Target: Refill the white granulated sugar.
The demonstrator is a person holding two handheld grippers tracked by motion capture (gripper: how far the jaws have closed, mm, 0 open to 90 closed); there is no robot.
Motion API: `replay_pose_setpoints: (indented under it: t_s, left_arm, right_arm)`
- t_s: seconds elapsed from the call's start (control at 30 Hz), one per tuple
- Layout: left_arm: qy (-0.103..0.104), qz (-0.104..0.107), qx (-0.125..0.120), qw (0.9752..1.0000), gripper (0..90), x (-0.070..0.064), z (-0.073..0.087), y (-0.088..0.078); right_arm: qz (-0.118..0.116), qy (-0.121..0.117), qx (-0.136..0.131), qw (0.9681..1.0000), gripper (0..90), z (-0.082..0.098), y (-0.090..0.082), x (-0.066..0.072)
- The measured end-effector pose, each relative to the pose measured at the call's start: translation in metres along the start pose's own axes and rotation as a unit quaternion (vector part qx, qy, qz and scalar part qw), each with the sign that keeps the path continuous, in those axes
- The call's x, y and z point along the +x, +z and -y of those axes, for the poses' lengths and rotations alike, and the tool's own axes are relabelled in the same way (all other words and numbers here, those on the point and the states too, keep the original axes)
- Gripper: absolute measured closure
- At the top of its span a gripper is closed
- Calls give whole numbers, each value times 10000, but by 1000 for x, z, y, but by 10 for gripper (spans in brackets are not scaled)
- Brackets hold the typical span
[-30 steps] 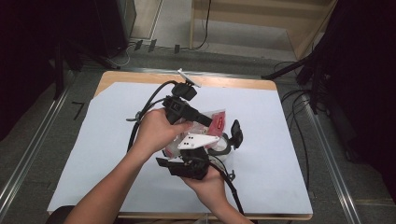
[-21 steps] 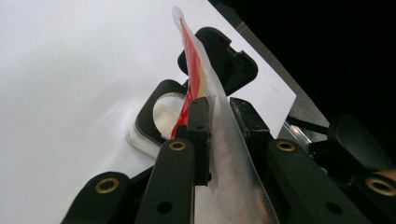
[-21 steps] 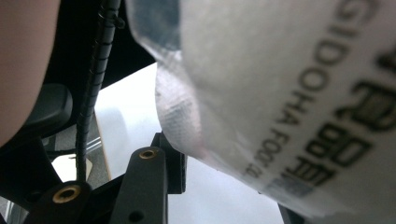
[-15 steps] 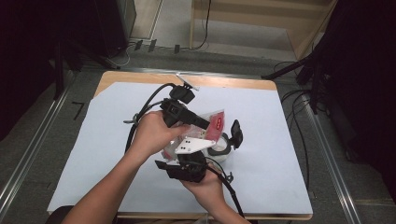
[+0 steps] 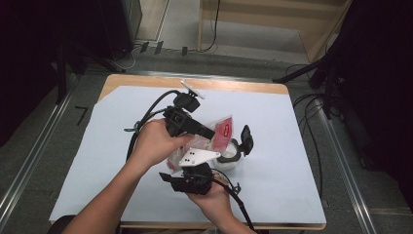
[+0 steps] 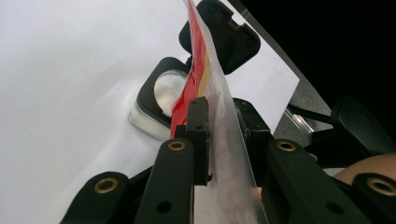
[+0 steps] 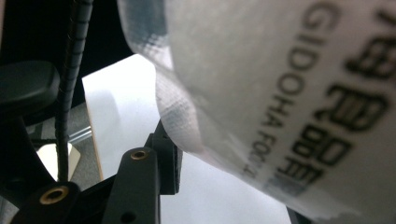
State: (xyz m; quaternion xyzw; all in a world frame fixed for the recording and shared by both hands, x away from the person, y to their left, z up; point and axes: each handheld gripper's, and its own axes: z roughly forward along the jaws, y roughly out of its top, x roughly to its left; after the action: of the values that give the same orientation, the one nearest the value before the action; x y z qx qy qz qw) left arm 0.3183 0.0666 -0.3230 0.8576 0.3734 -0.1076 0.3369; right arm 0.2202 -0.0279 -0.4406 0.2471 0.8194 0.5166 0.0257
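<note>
Snack packet [image 6: 219, 107] pinched in our left gripper [image 6: 219, 135]; right gripper's [image 7: 224, 168] jaws have just been opening around it, so we hold steady over the open container [image 5: 229, 155].

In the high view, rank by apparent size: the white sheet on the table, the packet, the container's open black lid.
1. White sheet, by far the largest.
2. Packet, partly hidden by the claws, so its full size is unsure.
3. Black lid, smallest.
</note>
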Motion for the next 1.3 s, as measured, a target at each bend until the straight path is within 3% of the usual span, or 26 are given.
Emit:
replay_pose_setpoints:
  t_s: [0.63, 1.3]
  left_arm:
    - [25, 25, 241, 9997, 776, 3, 8, -3]
    - [183, 32, 267, 9995, 781, 3, 11, -1]
  right_arm:
    - [72, -338, 50, 9994, 576, 14, 10, 4]
    - [-80, -230, -57, 9997, 589, 23, 12, 3]
